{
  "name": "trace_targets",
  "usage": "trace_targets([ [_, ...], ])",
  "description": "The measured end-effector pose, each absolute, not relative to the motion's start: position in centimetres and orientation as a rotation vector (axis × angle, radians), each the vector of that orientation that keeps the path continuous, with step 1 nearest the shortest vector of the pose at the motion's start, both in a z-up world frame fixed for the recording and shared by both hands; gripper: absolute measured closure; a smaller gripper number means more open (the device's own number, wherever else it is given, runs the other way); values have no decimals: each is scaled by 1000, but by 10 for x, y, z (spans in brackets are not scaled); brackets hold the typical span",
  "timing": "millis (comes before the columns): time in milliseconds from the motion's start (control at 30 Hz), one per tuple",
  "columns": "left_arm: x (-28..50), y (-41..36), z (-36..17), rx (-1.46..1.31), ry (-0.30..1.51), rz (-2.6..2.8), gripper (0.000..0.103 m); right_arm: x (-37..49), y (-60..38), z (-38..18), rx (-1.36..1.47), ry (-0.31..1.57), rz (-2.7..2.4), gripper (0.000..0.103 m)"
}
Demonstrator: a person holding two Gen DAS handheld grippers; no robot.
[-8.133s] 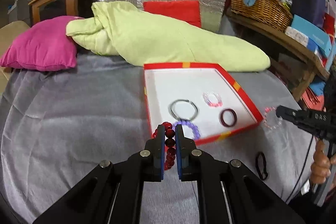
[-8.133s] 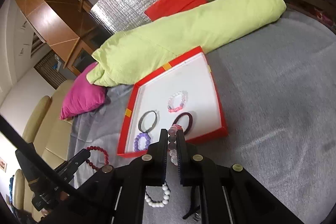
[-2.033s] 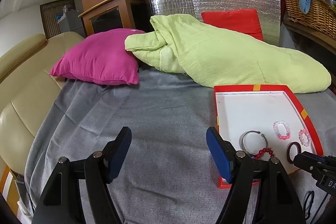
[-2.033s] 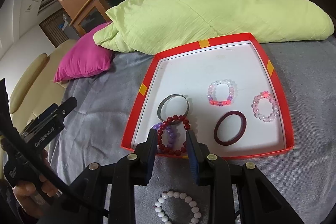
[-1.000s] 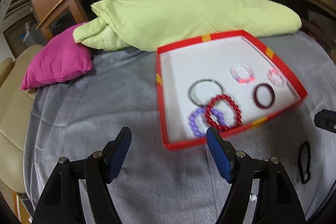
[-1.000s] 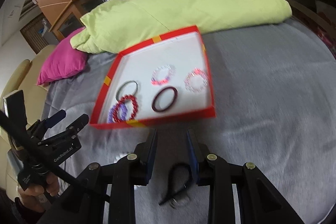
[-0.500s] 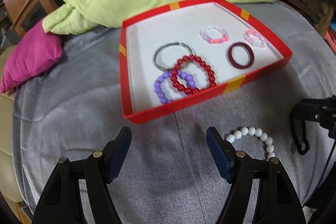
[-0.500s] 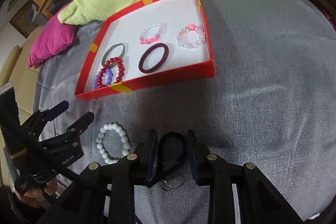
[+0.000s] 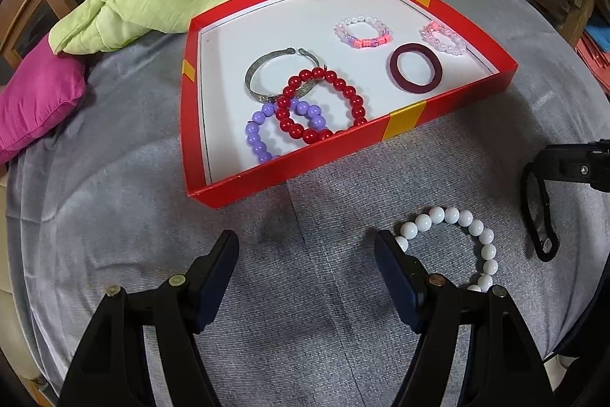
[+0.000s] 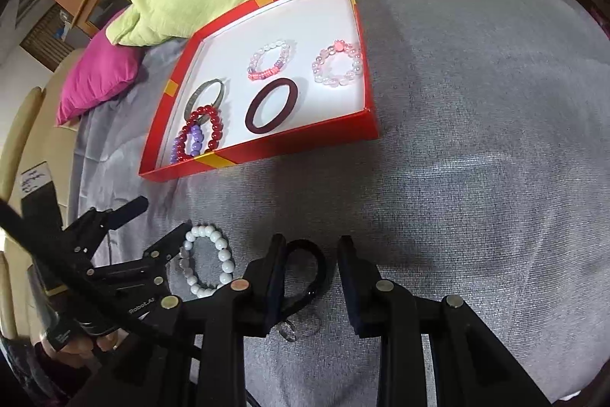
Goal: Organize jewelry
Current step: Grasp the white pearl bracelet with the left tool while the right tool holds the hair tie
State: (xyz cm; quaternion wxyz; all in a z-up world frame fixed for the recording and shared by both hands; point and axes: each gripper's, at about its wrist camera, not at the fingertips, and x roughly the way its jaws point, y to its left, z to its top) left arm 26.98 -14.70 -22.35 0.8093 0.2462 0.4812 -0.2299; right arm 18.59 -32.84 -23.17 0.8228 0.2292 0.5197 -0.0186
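Left wrist view: I count six bracelets in the red tray, one white bead bracelet and one black band outside; left gripper fingers wide, right gripper fingers narrowly apart, both empty.

Red tray holding six bracelets, red beaded one overlapping purple and silver. White beaded bracelet and black band flat on grey cloth just before tray.
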Motion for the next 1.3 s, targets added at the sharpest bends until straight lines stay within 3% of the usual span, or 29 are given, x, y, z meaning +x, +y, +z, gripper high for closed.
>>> trace_targets([
  [333, 250, -141, -212, 481, 1023, -614, 29, 189, -319, -238, 412, 1137, -36, 73],
  [367, 249, -141, -212, 478, 1022, -626, 29, 189, -317, -239, 397, 1139, -38, 75],
  [467, 245, -143, -207, 463, 1019, -671, 29, 190, -308, -240, 312, 1133, -48, 96],
  [500, 245, -144, -206, 462, 1015, -679, 29, 190, -306, -240, 301, 1127, -55, 97],
  [1067, 245, -158, -227, 497, 1088, -710, 29, 195, -318, -241, 294, 1107, -171, 97],
  [1300, 250, -158, -226, 476, 1067, -695, 46, 195, -319, -242, 294, 1105, -170, 97],
])
